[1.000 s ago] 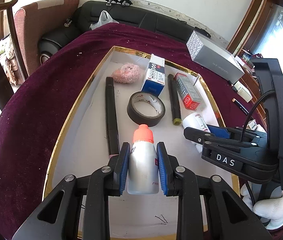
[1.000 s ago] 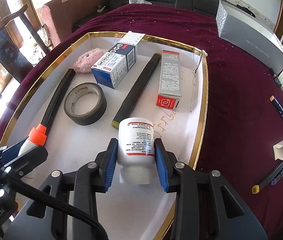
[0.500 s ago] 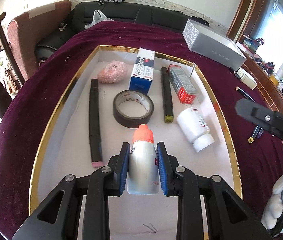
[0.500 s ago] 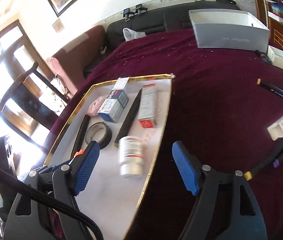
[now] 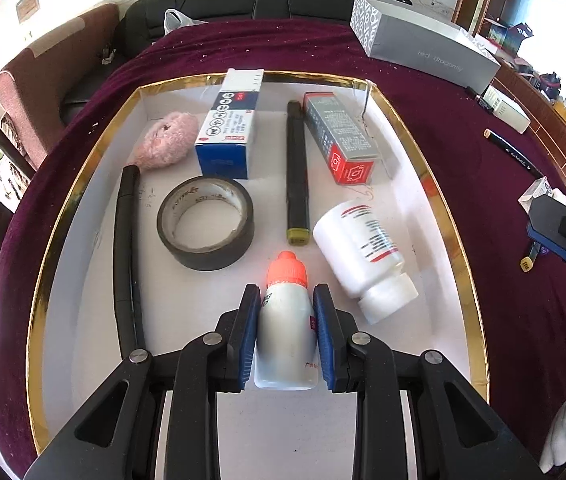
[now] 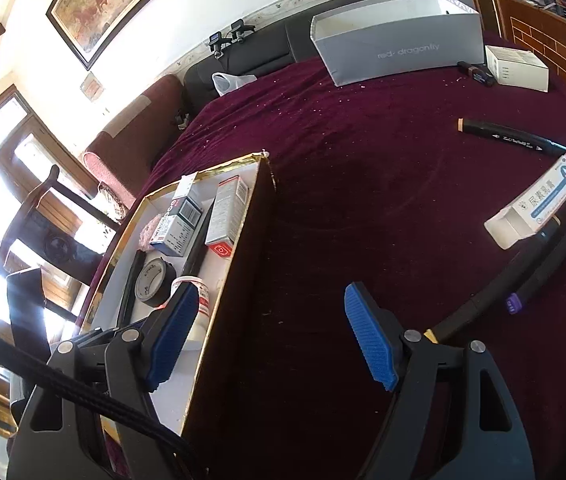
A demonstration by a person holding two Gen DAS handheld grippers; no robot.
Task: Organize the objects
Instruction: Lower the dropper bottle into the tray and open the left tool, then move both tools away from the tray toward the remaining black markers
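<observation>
My left gripper (image 5: 286, 332) is shut on a small white dropper bottle with an orange cap (image 5: 286, 320), held over the near part of the gold-rimmed white tray (image 5: 83, 168). A white pill bottle (image 5: 363, 252) lies on its side in the tray, just right of it. My right gripper (image 6: 267, 336) is open and empty, out over the maroon cloth to the right of the tray (image 6: 239, 208). A white ointment box (image 6: 535, 208) and black markers (image 6: 511, 136) lie on the cloth ahead of it to the right.
The tray also holds a black tape roll (image 5: 205, 228), a blue-white box (image 5: 229, 128), a grey-red box (image 5: 339, 140), two black markers (image 5: 297, 168), and a pink puff (image 5: 167, 140). A long grey box (image 5: 423, 44) stands at the back; a sofa lies behind the table.
My right gripper opened, let go of the white pill bottle in the tray, and swung right over the cloth. My left gripper keeps its hold on the dropper bottle.
</observation>
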